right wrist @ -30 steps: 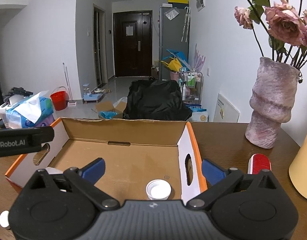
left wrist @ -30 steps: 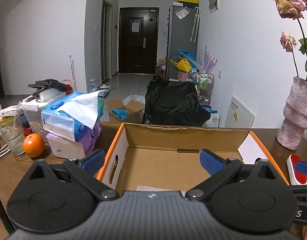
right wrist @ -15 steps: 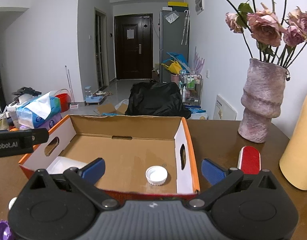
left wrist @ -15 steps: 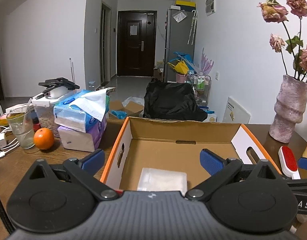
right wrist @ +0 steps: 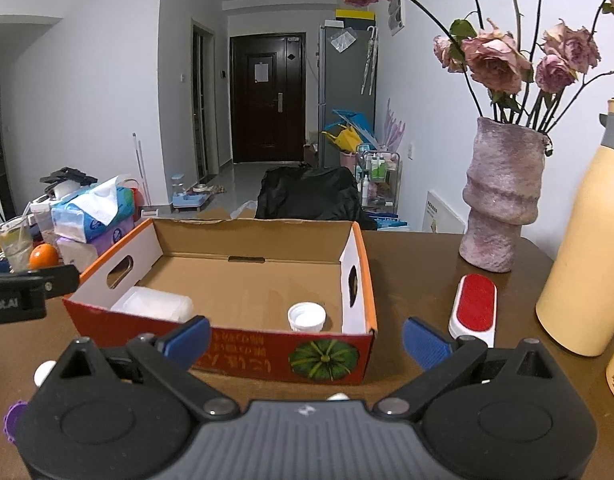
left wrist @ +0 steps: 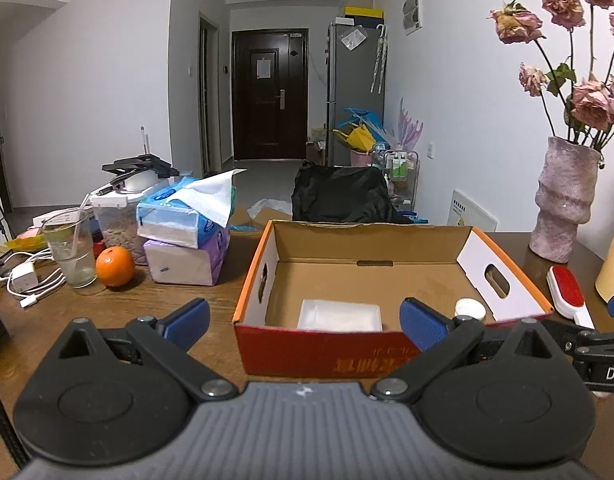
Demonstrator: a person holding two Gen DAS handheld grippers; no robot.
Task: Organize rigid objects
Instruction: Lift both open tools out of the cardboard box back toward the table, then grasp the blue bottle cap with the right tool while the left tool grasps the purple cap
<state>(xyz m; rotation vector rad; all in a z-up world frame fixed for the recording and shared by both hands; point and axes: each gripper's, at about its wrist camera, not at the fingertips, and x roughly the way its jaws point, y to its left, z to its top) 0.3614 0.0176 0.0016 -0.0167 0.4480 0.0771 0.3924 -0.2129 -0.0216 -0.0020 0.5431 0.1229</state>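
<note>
Both hand-held grippers have pulled back from the cardboard box (right wrist: 243, 280) vs 1 s ago: its near red wall, w/ pumpkin print, is now in full view, where earlier the cams looked straight down into it. Left hand-held gripper (left wrist: 303, 322) is wide, nothing between the pads; right hand-held gripper (right wrist: 305, 340) also wide and empty. Inside the box: clear plastic container (right wrist: 153, 306) at left, white bottle cap (right wrist: 306, 317) near the right wall. So prob. one drop-off is finished and the next pick is due. Likely candidate: red lint brush (right wrist: 473, 306) on the surface just right of the box, btw box and yellow thermos (right wrist: 587, 248). Small white bits and a purple piece (right wrist: 13, 420) lie near the right gripper's base, too cut off to ID.
</note>
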